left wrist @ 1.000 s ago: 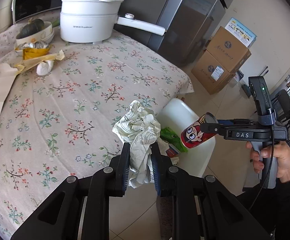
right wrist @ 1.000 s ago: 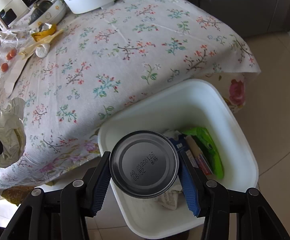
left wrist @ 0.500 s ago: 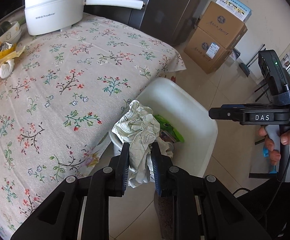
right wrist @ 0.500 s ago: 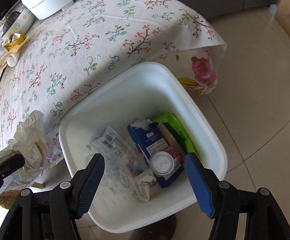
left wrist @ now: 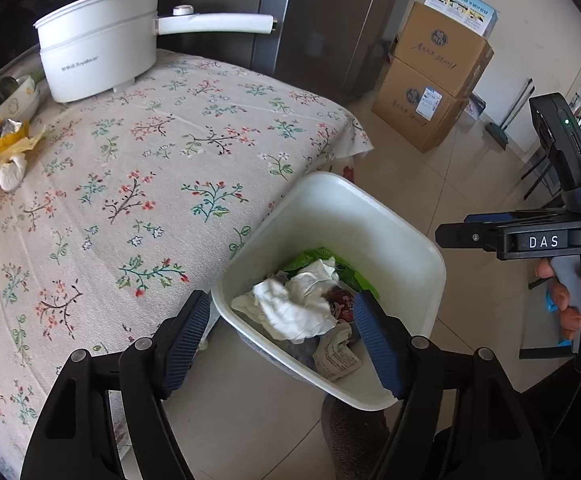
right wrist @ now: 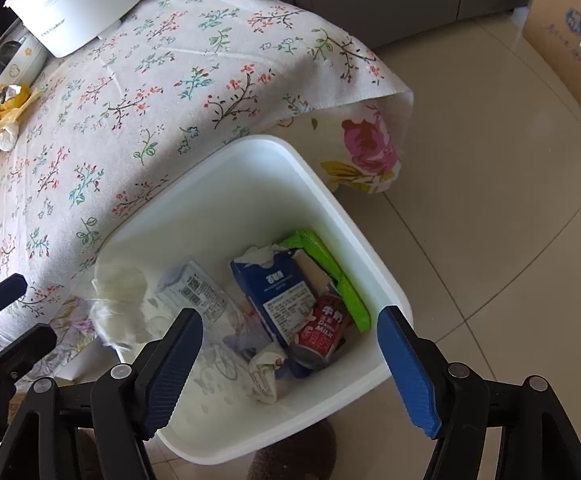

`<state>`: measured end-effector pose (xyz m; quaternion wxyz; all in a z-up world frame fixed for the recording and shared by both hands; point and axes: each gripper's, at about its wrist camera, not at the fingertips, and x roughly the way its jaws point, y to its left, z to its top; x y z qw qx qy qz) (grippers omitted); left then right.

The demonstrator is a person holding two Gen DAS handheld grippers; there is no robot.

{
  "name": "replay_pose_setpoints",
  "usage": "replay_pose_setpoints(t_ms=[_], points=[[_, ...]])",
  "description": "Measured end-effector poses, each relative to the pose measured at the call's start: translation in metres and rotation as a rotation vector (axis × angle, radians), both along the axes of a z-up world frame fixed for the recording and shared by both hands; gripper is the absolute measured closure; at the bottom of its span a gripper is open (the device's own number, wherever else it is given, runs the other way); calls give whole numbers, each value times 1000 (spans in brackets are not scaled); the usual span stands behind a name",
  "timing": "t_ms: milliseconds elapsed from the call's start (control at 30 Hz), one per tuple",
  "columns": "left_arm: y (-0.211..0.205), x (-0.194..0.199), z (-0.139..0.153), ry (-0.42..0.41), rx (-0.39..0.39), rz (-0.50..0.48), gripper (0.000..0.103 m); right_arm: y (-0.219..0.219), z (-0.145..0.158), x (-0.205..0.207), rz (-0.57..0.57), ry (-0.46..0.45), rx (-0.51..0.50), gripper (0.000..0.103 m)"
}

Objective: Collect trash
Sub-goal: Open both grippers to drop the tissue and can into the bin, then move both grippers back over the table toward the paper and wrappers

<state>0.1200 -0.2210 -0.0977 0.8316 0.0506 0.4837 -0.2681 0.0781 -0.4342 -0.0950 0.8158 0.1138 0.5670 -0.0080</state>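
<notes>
A white trash bin (left wrist: 406, 236) stands on the floor by the table's corner; it also shows in the right wrist view (right wrist: 258, 148). The crumpled paper (left wrist: 296, 304) lies in the bin, blurred at the bin's left rim in the right wrist view (right wrist: 120, 304). The red can (right wrist: 320, 330) lies in the bin beside a blue carton (right wrist: 278, 292) and a green wrapper (right wrist: 330, 272). My left gripper (left wrist: 282, 340) is open and empty above the bin's near edge. My right gripper (right wrist: 290, 368) is open and empty above the bin.
The table with a floral cloth (left wrist: 130, 200) holds a white pot (left wrist: 98, 52), yellow wrappers and a crumpled tissue (left wrist: 10, 160) at its far left. Cardboard boxes (left wrist: 430, 76) stand on the tiled floor. A grey cabinet (left wrist: 330, 20) is behind the table.
My right gripper opened and the red can dropped into the bin. Then my left gripper opened and the crumpled paper fell into the bin. Both grippers hover over the bin.
</notes>
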Motion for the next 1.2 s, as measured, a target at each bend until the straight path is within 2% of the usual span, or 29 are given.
replay_pose_setpoints(t_ms=[233,333,700,1067,1200], points=[[43,1,16,-42,14,66,21,19,6,8,30,-15,-17,25],[73,5,20,-44,12,126,14,35,11,13,64,-30,-36,24],[195,18,35,-114,44,356,5,110,22,44,164,-87,-59,23],[321,36,33,-108,38,590,0,208,17,92,268,-108,-73,22],[355,49,27,-78,-9,673,0,244,12,113,300,-117,-78,21]])
